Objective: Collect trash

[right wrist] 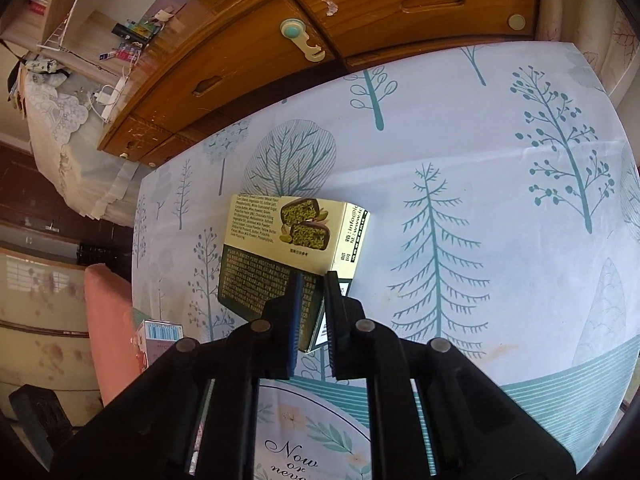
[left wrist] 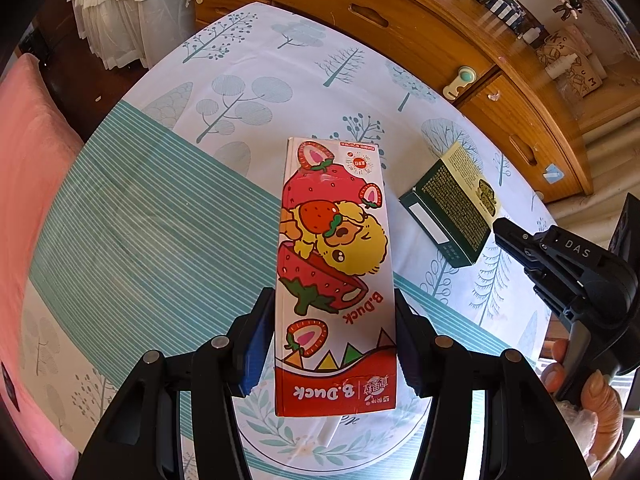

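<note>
My left gripper [left wrist: 334, 340] is shut on a tall white and red B.Duck strawberry carton [left wrist: 332, 264] and holds it above the table. A dark green and cream chocolate box [left wrist: 454, 208] lies on the tablecloth to its right. In the right wrist view my right gripper [right wrist: 312, 316] is nearly closed, its fingers straddling the near edge of that box [right wrist: 280, 256]. The right gripper also shows in the left wrist view [left wrist: 520, 240], close to the box. The carton's end [right wrist: 160, 338] shows at the left of the right wrist view.
The table has a white cloth with teal trees [left wrist: 248, 92]. A wooden cabinet with drawers [left wrist: 400, 20] stands just behind it. A pink cushion [left wrist: 28, 200] lies at the left. A round floral-print rim [right wrist: 304, 440] sits below the grippers.
</note>
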`<move>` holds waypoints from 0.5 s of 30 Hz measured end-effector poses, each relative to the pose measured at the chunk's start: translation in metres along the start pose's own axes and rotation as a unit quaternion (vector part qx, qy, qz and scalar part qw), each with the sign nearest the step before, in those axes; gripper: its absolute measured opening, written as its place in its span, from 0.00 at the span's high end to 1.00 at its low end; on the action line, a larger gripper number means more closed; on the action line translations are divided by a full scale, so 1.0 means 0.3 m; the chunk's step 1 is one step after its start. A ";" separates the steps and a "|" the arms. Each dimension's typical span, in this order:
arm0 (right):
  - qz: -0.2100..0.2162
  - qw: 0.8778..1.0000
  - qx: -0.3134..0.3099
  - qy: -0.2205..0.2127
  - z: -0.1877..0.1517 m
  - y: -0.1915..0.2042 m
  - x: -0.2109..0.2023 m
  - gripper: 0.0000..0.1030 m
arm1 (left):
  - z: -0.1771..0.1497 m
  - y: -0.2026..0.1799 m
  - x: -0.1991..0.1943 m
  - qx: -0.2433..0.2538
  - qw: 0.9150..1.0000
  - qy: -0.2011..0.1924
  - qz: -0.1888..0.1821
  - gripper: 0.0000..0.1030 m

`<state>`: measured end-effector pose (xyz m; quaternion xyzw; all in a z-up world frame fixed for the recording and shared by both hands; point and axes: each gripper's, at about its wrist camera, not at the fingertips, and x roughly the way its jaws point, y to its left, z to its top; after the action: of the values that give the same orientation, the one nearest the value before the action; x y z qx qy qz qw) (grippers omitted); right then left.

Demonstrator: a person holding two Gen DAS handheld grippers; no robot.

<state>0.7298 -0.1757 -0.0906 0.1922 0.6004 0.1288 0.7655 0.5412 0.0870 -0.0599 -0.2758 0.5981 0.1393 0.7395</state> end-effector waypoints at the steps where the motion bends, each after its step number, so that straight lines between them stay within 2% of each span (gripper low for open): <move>1: 0.002 1.000 -0.004 0.001 -0.001 0.004 -0.006 0.92 | -0.002 0.003 -0.003 0.000 1.000 0.000 -0.001 0.46; 5: -0.005 0.999 -0.033 0.012 0.023 0.029 -0.010 0.91 | -0.004 0.016 -0.017 0.002 1.000 -0.002 -0.002 0.46; 10: -0.020 0.996 -0.091 -0.001 0.090 0.073 -0.027 0.89 | -0.005 0.036 -0.029 0.007 1.000 -0.009 0.004 0.46; 12: -0.032 0.993 -0.116 0.004 0.117 0.090 -0.020 0.77 | -0.004 0.045 -0.024 0.006 1.000 -0.008 0.006 0.46; 14: -0.041 0.990 -0.138 0.006 0.143 0.104 -0.005 0.47 | -0.003 0.053 -0.017 0.005 1.000 -0.006 0.008 0.46; 15: -0.043 0.988 -0.149 0.007 0.156 0.109 0.003 0.45 | -0.003 0.056 -0.012 0.005 1.000 -0.005 0.010 0.46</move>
<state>0.7764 -0.1525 -0.0669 0.0493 0.5878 0.1855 0.7859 0.5304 0.1006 -0.0606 -0.2655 0.5974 0.1448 0.7428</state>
